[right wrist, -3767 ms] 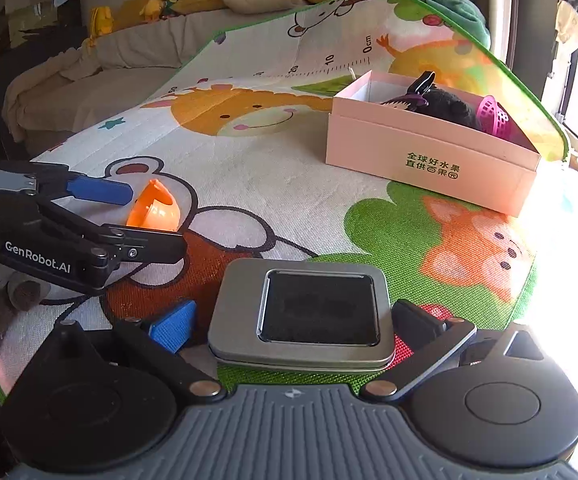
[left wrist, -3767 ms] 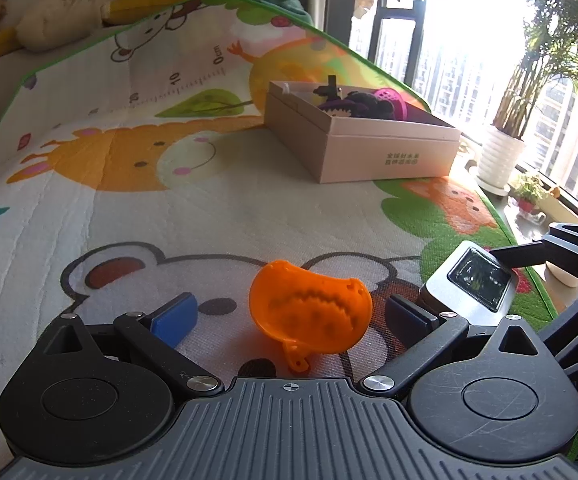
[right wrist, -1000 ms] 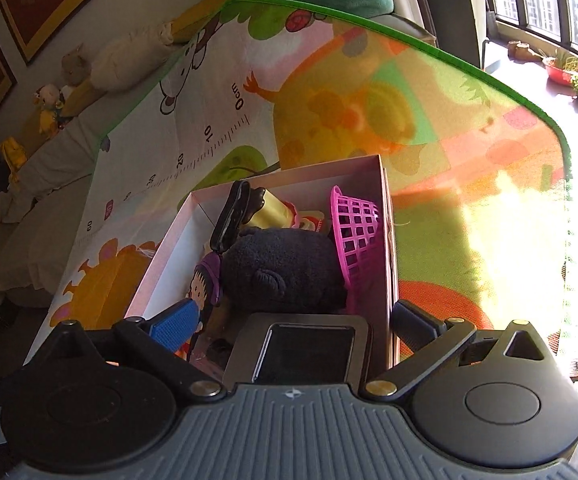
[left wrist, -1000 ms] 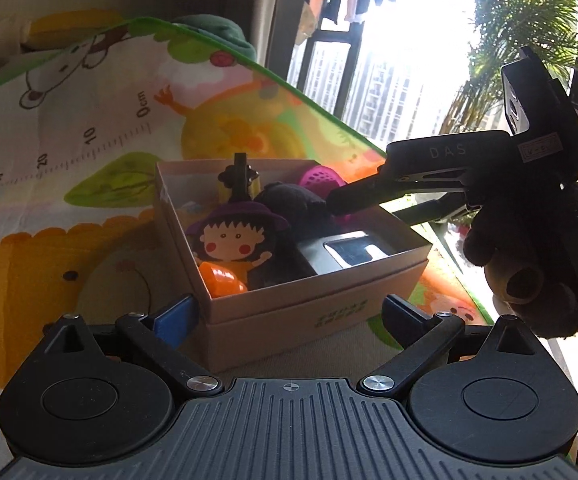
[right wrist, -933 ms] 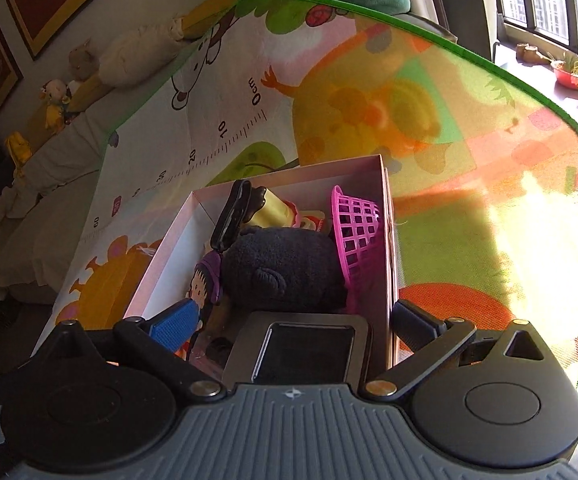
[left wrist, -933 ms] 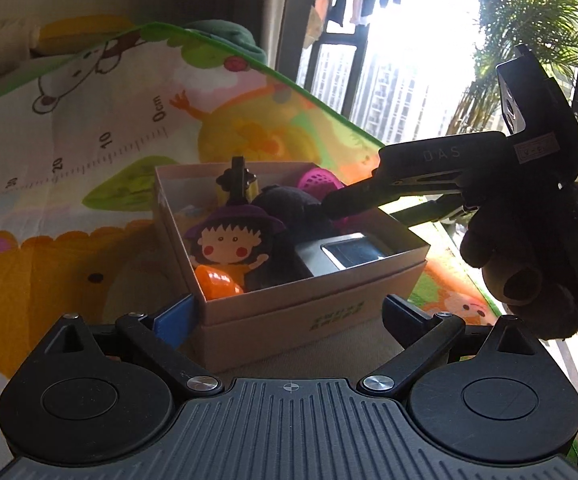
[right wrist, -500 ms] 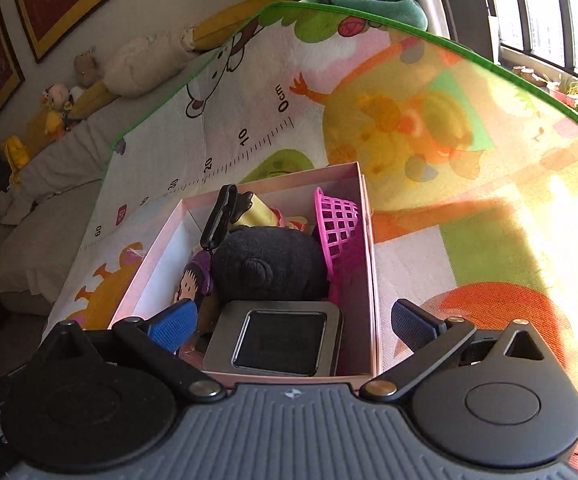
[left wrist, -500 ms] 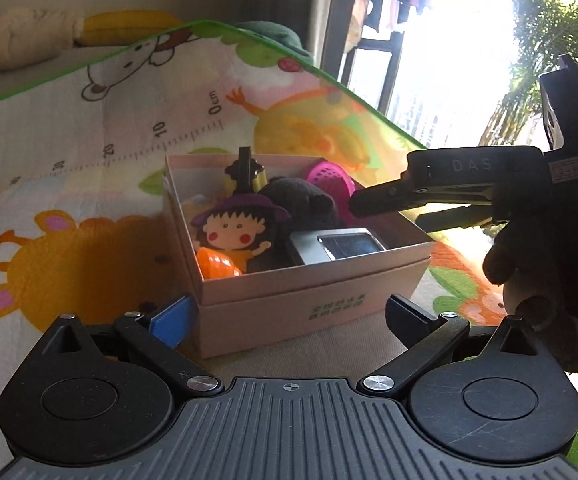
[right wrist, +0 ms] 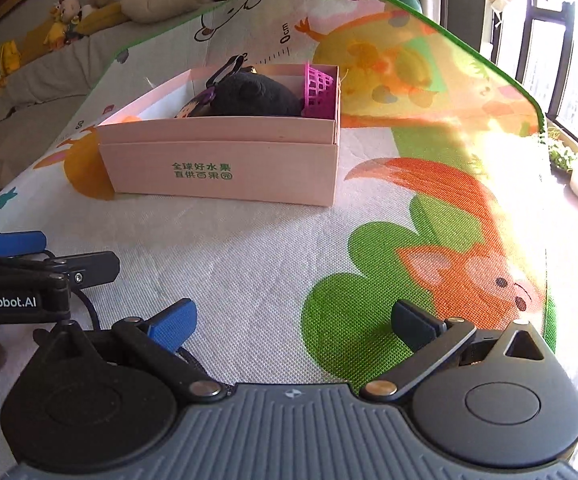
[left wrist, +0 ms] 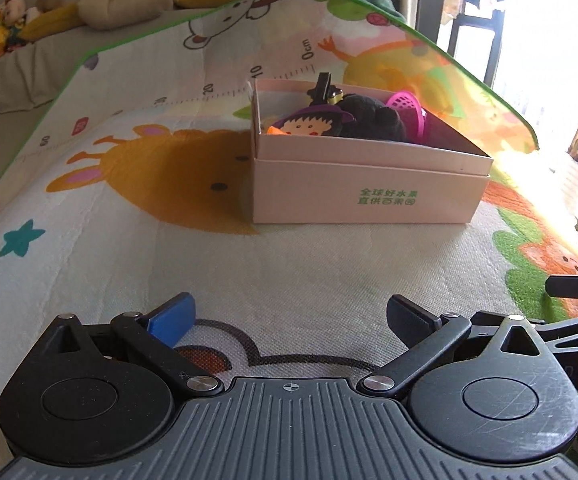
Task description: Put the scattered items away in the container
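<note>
1. Your left gripper [left wrist: 289, 316] stands spread wide at the bottom of the left wrist view, having just finished opening, with nothing between its jaws; only the play mat [left wrist: 289, 264] lies beneath.
2. Your right gripper [right wrist: 293, 320] is likewise released and empty, low in the right wrist view, over the mat's green patch.
3. The pink box [left wrist: 365, 188] sits on the mat at upper centre of both views, well apart from both grippers.
4. Inside the box: a black plush toy [left wrist: 373, 120], a cartoon-girl figure [left wrist: 303, 126], a pink basket [left wrist: 407, 110] against the far right wall, and an orange piece [left wrist: 275, 130] at the left.
5. No loose item shows on the visible mat.
</note>
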A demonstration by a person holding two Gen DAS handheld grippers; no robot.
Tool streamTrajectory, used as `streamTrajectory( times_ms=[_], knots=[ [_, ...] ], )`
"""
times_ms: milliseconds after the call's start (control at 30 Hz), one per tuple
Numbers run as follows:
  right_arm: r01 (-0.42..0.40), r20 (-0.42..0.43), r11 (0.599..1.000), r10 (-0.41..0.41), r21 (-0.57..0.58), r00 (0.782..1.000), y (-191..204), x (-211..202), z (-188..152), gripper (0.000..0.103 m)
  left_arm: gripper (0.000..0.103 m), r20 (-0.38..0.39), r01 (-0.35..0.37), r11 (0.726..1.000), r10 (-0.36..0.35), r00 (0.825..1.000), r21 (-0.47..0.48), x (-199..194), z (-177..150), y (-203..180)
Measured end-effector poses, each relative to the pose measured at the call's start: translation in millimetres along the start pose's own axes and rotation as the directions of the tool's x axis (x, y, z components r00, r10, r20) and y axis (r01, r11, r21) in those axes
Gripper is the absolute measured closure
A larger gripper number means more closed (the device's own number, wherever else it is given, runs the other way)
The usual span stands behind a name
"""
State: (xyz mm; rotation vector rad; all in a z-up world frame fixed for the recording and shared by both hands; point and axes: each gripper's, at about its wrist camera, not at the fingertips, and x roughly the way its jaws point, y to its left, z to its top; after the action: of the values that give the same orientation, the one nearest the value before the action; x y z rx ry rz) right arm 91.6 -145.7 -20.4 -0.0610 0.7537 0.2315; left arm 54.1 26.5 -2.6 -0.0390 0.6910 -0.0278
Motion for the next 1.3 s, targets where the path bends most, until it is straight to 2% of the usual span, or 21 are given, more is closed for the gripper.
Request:
streamTrajectory(
  times_ms=[100, 167, 467, 1300],
  knots=[
    [0.023, 0.000, 1.000, -0.023, 0.014, 1.000, -7, 8, 5, 0.000, 0.000, -0.002, -0.056, 0.998, 0.056, 0.998, 0.038, 3, -2, -9],
    [0.057, 0.007, 0.998, -0.057, 0.034, 0.998, -11, 13, 8, 0.000, 0.000, -0.003, -0.067, 0.997, 0.067, 0.998, 0.029, 5, -1, -10],
    [0.084, 0.059, 0.995, -0.087, 0.050, 0.994, -11, 11, -2, 0.000, 0.000, -0.002, -0.073, 0.997, 0.073, 0.997, 0.032, 6, -2, -12],
    [0.084, 0.058, 0.995, -0.087, 0.052, 0.995, -8, 13, 0, 0.000, 0.000, -0.002, -0.067, 0.997, 0.067, 0.998, 0.027, 6, -1, -11]
  ],
)
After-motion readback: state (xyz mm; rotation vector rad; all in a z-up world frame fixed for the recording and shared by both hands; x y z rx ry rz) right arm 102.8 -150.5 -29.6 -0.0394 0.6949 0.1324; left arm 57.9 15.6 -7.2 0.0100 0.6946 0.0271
